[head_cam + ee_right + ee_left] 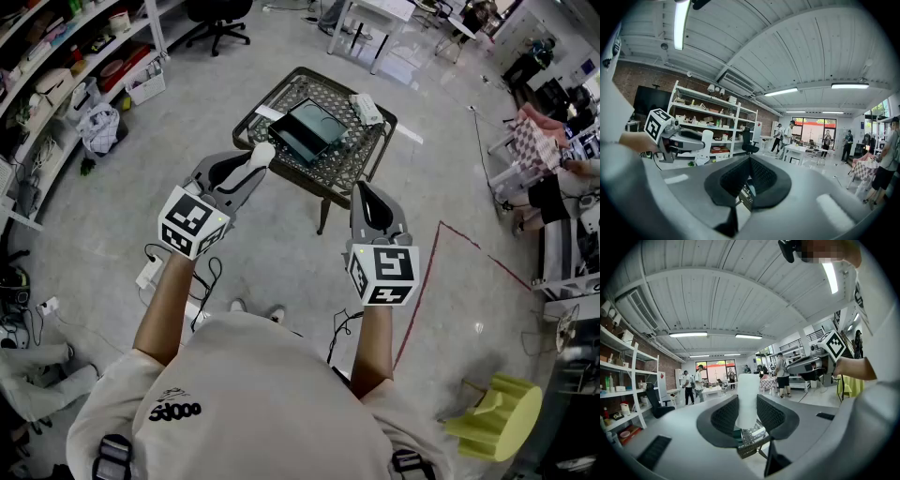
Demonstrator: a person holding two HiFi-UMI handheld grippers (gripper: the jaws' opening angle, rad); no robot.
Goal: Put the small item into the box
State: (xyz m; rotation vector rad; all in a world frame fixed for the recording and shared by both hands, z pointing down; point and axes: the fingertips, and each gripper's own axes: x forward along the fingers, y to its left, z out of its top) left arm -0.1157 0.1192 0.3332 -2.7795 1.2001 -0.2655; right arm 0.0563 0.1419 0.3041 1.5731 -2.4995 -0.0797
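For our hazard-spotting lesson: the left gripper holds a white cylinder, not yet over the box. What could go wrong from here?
1. The white cylinder sticks out well past the jaws of the left gripper, so it may tilt or slip on the way.
2. The box is a small target on the lattice table; released off target, the cylinder could roll off onto the floor.

The surface (349,161) is dark openwork metal with a matt finish, and the box (309,131) on it looks like smooth black plastic with a slight sheen. The white cylinder (748,394) is smooth and matt. The pads (723,417) of the left claw (748,403) are black and roughly dimpled, set in matt grey plastic.
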